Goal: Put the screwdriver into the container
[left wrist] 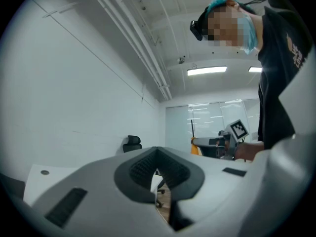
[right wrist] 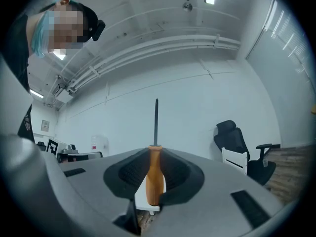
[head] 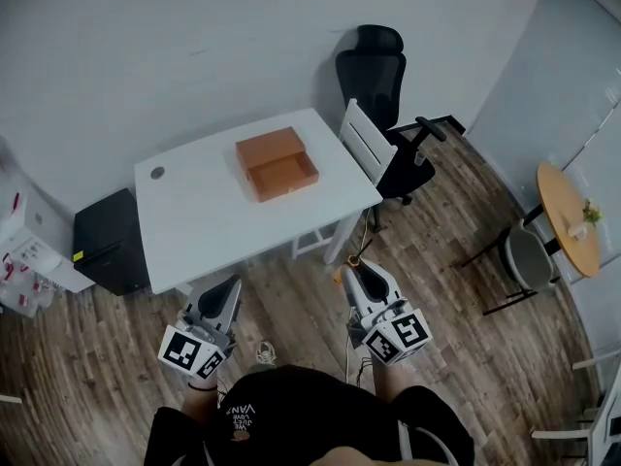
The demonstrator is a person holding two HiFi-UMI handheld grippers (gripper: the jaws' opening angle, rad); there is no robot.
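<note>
One step of the task looks done and the rest is still to come: the screwdriver [right wrist: 154, 174] is already picked up, but it has not reached the container [head: 277, 163]. In the right gripper view, the right gripper [right wrist: 156, 152] has its jaws clamped on the orange handle, with the dark shaft standing straight up above them. The left gripper [left wrist: 157, 152] has its jaws drawn together at the tips with nothing between them, so I judge it to have no part in the carrying. From the head view, the orange container sits open toward the far right corner of the white tabletop [head: 199, 216], its hollow facing up and apparently empty, though its far side is hard to read. Both grippers hang over the wooden floor [head: 291, 289], short of the tabletop's near edge and well apart from the container. What is left, as I judge it, is to bring the right gripper across the near edge to a spot above the container, tip or lower the screwdriver into the hollow, and open the jaws to let it go.
</note>
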